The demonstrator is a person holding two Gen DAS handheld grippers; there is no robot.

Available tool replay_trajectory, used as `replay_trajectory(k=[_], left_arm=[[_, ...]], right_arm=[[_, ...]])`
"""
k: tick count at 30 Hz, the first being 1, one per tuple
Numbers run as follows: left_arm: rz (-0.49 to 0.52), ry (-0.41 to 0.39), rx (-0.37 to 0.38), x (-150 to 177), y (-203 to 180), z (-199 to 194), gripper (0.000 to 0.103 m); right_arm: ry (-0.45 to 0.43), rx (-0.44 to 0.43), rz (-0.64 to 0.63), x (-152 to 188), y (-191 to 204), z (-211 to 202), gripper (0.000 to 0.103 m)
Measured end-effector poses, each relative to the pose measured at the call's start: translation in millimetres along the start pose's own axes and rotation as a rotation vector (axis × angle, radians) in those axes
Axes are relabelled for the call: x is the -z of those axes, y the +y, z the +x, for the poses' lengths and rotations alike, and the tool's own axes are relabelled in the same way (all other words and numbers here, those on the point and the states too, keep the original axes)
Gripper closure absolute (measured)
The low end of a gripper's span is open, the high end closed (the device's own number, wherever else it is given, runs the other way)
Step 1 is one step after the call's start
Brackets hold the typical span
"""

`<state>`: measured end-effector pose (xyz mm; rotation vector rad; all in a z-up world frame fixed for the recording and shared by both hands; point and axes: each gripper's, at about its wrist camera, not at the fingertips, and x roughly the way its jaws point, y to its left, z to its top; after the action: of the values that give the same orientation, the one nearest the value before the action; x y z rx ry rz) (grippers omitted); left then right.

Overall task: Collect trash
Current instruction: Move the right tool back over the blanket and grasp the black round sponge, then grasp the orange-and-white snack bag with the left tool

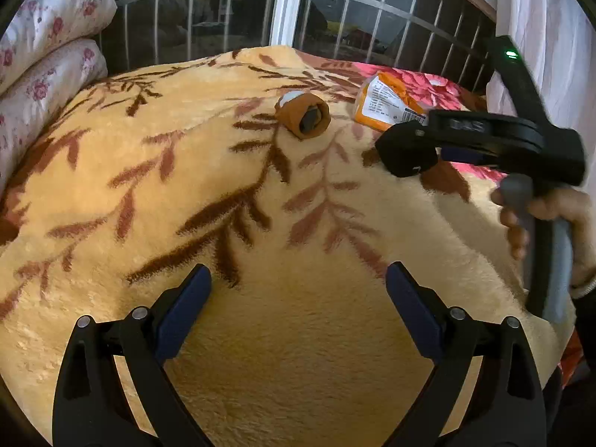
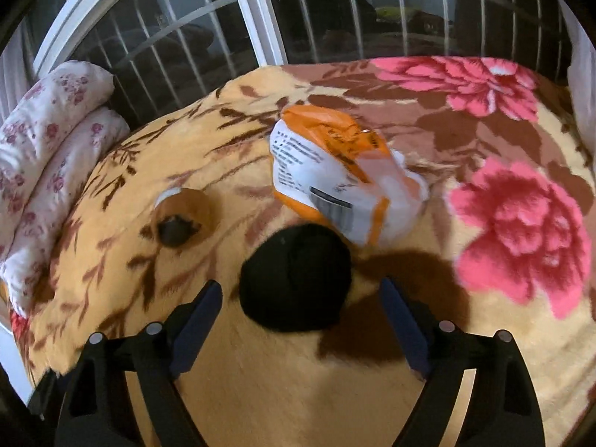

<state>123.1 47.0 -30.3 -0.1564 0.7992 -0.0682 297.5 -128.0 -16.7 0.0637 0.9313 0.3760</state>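
Observation:
An orange and white crumpled wrapper lies on the blanket, also in the left wrist view. A black round object lies just ahead of my right gripper, which is open and empty above the blanket. A brown rolled item with a dark core lies mid-bed, also in the right wrist view. My left gripper is open and empty over bare blanket. The right gripper shows in the left wrist view, near the wrapper; its jaws are hidden there.
The bed is covered by a tan leaf-patterned blanket with pink flowers at the right. Floral pillows are stacked at the left. A barred window runs behind the bed. A white curtain hangs at the right.

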Motion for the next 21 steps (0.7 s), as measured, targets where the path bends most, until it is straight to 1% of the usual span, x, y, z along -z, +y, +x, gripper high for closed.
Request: replay_trajectory(k=[1,2,4,5,6,8,10,11,13,14,15,17,19,21], left_arm=[[0.001,-0.001,0.000,0.8,0.2,0.9,0.011],[0.006,-0.002,-0.005,1.8,-0.8,1.5,0.011],[0.026,0.000,-0.020,3.6,-4.9,2.6,0.011],[0.041,0.002,-0.031,4.6,-7.4,3.3,0.011],[0.054,0.004,-0.040,5.0,-9.3,5.0,0.011],[0.066,0.005,-0.051,5.9,-10.7,5.4,0.011],[0.063,0.005,-0.046,6.4,-9.3,5.2,0.011],[0.057,0.005,-0.042,6.6,-8.3,5.0,0.011],[0.050,0.006,-0.034,6.6,-6.9,4.8,0.011],[0.049,0.005,-0.032,6.9,-6.6,4.6,0.011],[0.048,0.003,-0.031,7.3,-6.4,4.3,0.011],[0.050,0.005,-0.031,7.1,-6.4,4.8,0.011],[0.046,0.004,-0.030,6.9,-5.9,4.5,0.011],[0.040,0.009,-0.035,6.1,-5.9,4.6,0.011]], right_arm=[[0.001,0.004,0.006,-2.4,1.7,5.3,0.018],[0.002,0.009,0.014,-4.7,3.4,10.3,0.022],[0.022,0.017,0.029,-10.7,7.0,23.8,0.037],[0.038,0.030,0.035,-13.0,8.0,30.8,0.041],[0.044,0.037,0.045,-13.8,8.0,36.8,0.043],[0.036,0.040,0.049,-12.1,10.7,35.5,0.046],[0.044,-0.037,0.045,-3.3,17.8,24.1,0.048],[0.074,-0.111,0.033,5.7,20.3,17.6,0.048],[0.116,-0.182,0.005,25.7,24.2,2.8,0.048],[0.125,-0.219,-0.016,37.5,24.9,-7.9,0.048],[0.120,-0.238,-0.035,47.7,24.0,-19.3,0.048],[0.079,-0.225,-0.055,68.3,14.9,-49.5,0.048],[0.031,-0.200,-0.043,83.9,-2.0,-77.9,0.047],[-0.016,-0.159,-0.035,97.7,-18.6,-101.9,0.047]])
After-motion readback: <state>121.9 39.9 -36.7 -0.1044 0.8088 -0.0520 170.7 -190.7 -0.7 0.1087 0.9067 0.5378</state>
